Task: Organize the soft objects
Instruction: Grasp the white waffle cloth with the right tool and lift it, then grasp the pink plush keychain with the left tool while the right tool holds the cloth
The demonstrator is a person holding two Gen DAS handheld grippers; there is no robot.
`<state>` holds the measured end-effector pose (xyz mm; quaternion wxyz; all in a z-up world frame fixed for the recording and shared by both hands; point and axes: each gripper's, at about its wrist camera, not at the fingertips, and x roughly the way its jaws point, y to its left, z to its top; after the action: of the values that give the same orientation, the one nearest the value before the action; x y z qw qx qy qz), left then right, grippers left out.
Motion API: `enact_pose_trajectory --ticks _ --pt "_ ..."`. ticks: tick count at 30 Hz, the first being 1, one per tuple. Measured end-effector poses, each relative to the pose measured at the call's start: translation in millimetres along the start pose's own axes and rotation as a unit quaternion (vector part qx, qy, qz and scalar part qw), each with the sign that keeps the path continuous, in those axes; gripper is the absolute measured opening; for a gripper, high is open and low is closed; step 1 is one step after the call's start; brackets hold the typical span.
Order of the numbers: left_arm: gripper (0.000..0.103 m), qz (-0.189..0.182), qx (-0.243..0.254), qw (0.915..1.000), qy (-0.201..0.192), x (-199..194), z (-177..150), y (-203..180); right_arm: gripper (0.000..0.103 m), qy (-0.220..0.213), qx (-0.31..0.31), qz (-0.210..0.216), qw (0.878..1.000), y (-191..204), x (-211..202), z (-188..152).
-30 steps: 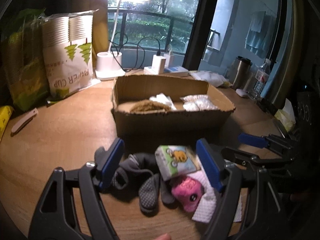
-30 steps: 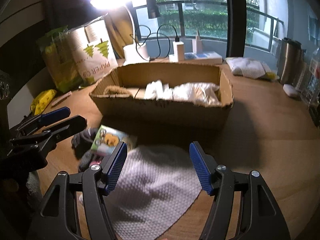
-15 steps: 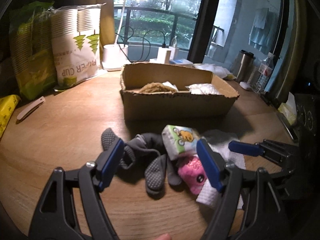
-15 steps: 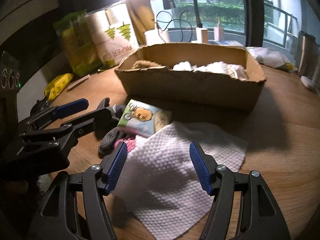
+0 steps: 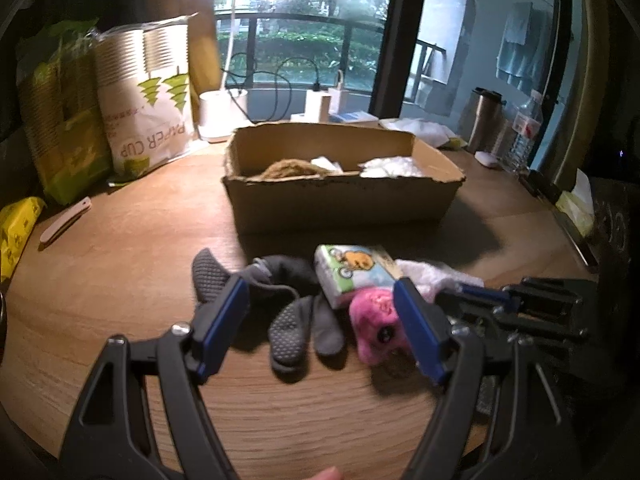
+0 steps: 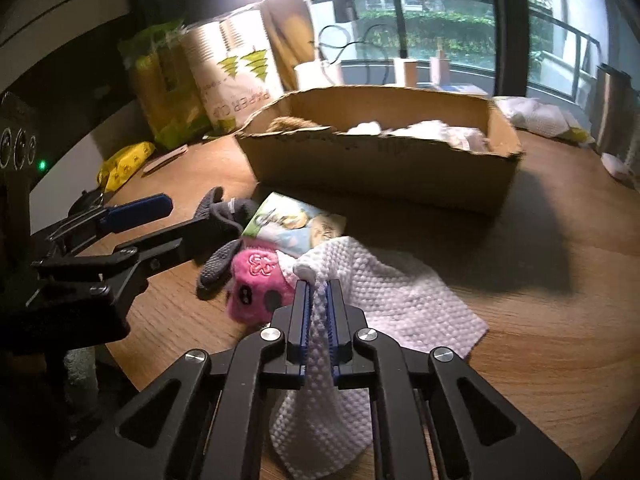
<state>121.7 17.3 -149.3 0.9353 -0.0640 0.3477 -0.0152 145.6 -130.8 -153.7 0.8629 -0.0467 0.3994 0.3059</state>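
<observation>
While my right claw (image 6: 318,300) pinches a fold of the white cloth (image 6: 400,292) lying near the cardboard box (image 6: 380,160), my left claw (image 5: 320,316) hangs spread above the grey gloves (image 5: 288,300) and pink plush (image 5: 374,316)

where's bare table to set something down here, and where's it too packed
Bare wood lies left of the cardboard box, between it and the paper cup bag, and right of the white cloth held by the right gripper. Crowded: in front of the box, with gray gloves, tissue pack, pink plush.
</observation>
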Motion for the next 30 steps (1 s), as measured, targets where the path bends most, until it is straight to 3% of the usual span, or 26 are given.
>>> enact_pose_trajectory --ticks 11,23,26,28,30 --pt "0.076 -0.016 0.034 0.9992 0.013 11.8 7.5 -37.7 0.009 -0.051 0.049 -0.026 0.997 -53.6 -42.9 2.2" --pt "0.076 -0.049 0.057 0.9957 0.055 37.7 -0.5 -75.4 0.01 -0.037 0.085 -0.079 0.993 -98.9 -37.5 -8.4" --pt "0.076 -0.051 0.064 0.9944 0.067 44.5 -4.0 -83.3 0.023 -0.024 0.086 -0.097 0.991 -104.3 -31.6 -12.4" --pt "0.076 -0.051 0.065 0.9938 0.074 48.3 -5.4 -85.5 0.04 -0.019 0.085 -0.111 0.99 -107.7 -29.1 -15.1" --pt "0.076 -0.05 0.066 0.9934 0.08 51.9 -6.2 -86.0 0.049 -0.011 0.088 -0.122 0.989 -112.3 -25.7 -17.2"
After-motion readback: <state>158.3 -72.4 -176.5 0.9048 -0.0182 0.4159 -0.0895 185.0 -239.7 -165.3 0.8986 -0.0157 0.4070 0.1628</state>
